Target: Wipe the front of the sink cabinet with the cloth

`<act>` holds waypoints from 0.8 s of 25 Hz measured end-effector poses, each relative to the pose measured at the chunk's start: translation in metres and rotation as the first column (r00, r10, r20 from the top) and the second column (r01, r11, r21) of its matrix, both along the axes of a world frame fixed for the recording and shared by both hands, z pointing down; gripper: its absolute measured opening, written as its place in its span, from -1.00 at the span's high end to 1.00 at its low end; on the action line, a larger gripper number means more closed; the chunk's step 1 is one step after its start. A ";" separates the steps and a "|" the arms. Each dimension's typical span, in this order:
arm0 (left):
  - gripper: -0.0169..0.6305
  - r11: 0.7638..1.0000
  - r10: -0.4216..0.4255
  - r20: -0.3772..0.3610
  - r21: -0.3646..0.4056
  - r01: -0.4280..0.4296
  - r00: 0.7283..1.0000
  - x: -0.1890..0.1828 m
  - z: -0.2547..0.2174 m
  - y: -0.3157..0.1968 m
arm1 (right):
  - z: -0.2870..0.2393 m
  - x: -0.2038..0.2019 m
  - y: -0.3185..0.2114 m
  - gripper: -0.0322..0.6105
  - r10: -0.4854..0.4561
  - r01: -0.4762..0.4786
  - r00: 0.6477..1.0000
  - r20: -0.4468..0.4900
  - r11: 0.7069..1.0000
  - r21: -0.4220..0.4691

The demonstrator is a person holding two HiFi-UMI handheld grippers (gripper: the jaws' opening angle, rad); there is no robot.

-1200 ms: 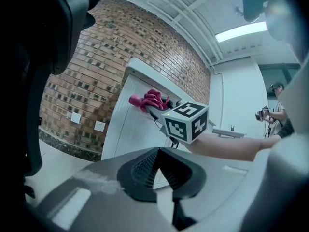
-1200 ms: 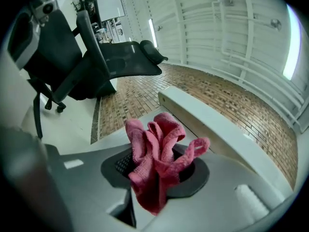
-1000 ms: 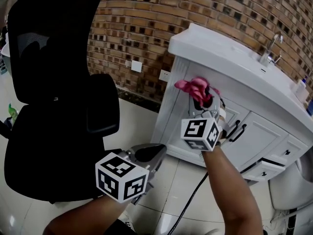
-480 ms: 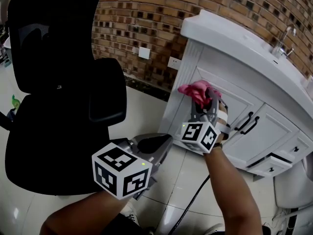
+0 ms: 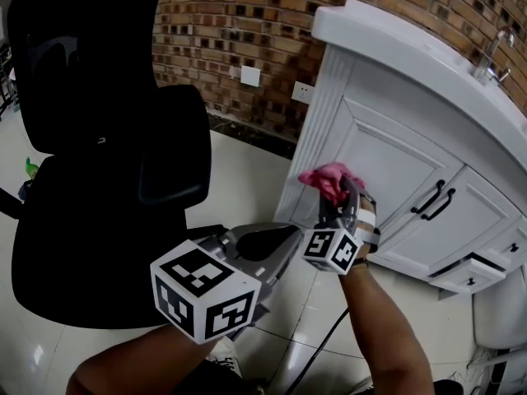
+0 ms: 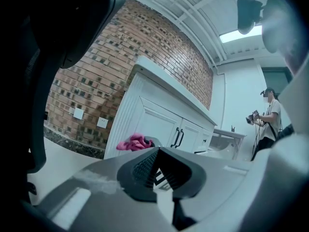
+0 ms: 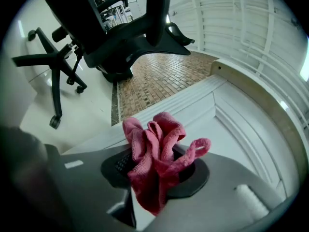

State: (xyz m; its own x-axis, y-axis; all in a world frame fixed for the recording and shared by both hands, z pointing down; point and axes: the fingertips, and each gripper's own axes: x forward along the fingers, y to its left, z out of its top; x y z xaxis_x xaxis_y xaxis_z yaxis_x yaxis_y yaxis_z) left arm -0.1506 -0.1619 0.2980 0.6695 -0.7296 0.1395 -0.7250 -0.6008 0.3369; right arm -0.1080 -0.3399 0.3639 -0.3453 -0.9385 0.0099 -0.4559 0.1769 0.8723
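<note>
The white sink cabinet [image 5: 387,155] stands against the brick wall, its panelled doors carrying black handles [image 5: 434,200]. My right gripper [image 5: 339,194] is shut on a bunched pink cloth [image 5: 329,179] [image 7: 154,163], and holds it against the lower left part of the cabinet's left door [image 7: 231,129]. The cloth [image 6: 134,142] also shows in the left gripper view, low against the cabinet front. My left gripper [image 5: 276,249] hangs lower and nearer to me, over the floor, its jaws shut with nothing between them.
A black office chair [image 5: 99,163] stands close at the left, its wheeled base [image 7: 53,66] on the glossy tiled floor. Wall sockets [image 5: 249,76] sit on the brick wall. A drawer [image 5: 469,274] at the cabinet's lower right stands ajar. A person [image 6: 268,120] stands far off.
My right gripper has slid the cloth downward along the cabinet's left door, from near the top edge to the lower part. The left gripper has barely shifted.
</note>
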 end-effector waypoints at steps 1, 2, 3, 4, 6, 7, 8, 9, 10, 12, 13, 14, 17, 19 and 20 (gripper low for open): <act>0.93 1.000 0.001 0.003 0.000 -0.001 1.000 0.000 0.001 0.000 | 0.011 0.001 0.000 0.45 0.001 -0.001 1.000 -0.004 1.000 -0.014; 0.93 1.000 0.001 0.007 0.001 -0.001 1.000 -0.001 0.001 0.000 | 0.021 0.002 0.000 0.45 0.003 -0.003 1.000 -0.008 1.000 -0.026; 0.93 1.000 -0.001 0.010 0.001 0.001 1.000 -0.002 0.001 -0.001 | 0.030 0.002 0.000 0.45 0.004 -0.005 1.000 -0.014 0.999 -0.038; 0.94 1.000 -0.004 0.012 0.000 0.004 1.000 -0.003 0.001 -0.001 | 0.040 0.002 0.000 0.45 0.004 -0.005 1.000 -0.018 0.999 -0.051; 0.93 1.000 -0.010 0.012 -0.003 0.010 1.000 -0.005 0.001 -0.001 | 0.061 0.002 -0.001 0.45 0.003 -0.004 1.000 -0.020 0.997 -0.077; 0.93 1.000 -0.011 0.014 -0.004 0.011 1.000 -0.006 0.001 -0.002 | 0.071 0.002 -0.001 0.45 0.003 -0.005 1.000 -0.020 0.996 -0.091; 0.93 1.000 -0.010 0.016 -0.005 0.010 1.000 -0.005 0.001 -0.002 | 0.080 0.003 -0.001 0.45 0.003 -0.005 1.000 -0.020 0.995 -0.104; 0.93 1.000 -0.008 0.019 -0.006 0.008 1.000 -0.005 0.002 -0.002 | 0.089 0.003 -0.001 0.45 0.003 -0.005 1.000 -0.022 0.993 -0.119; 0.93 1.000 -0.007 0.021 -0.008 0.007 1.000 -0.005 0.003 -0.002 | 0.098 0.003 -0.001 0.45 0.003 -0.007 1.000 -0.027 0.991 -0.135; 0.93 1.000 -0.006 0.026 -0.014 0.006 1.000 -0.006 0.005 -0.002 | 0.117 0.003 0.000 0.46 0.004 -0.011 0.999 -0.044 0.985 -0.171; 0.93 1.000 -0.006 0.027 -0.018 0.007 1.000 -0.007 0.006 -0.002 | 0.127 0.003 0.000 0.46 0.004 -0.014 0.999 -0.053 0.982 -0.188; 0.93 1.000 -0.006 0.028 -0.021 0.007 1.000 -0.008 0.007 -0.002 | 0.137 0.002 0.000 0.46 0.004 -0.016 0.998 -0.062 0.979 -0.204; 0.93 1.000 -0.003 0.027 -0.026 0.004 1.000 -0.006 0.007 -0.003 | 0.166 0.003 0.000 0.46 0.002 -0.024 0.996 -0.087 0.968 -0.251; 0.93 1.000 0.004 0.028 -0.028 -0.003 1.000 -0.004 0.008 -0.003 | 0.186 0.005 0.000 0.46 0.007 -0.037 0.995 -0.101 0.955 -0.293; 0.93 1.000 0.006 0.030 -0.030 -0.006 1.000 -0.003 0.009 -0.004 | 0.196 0.007 0.000 0.46 0.010 -0.044 0.994 -0.110 0.948 -0.314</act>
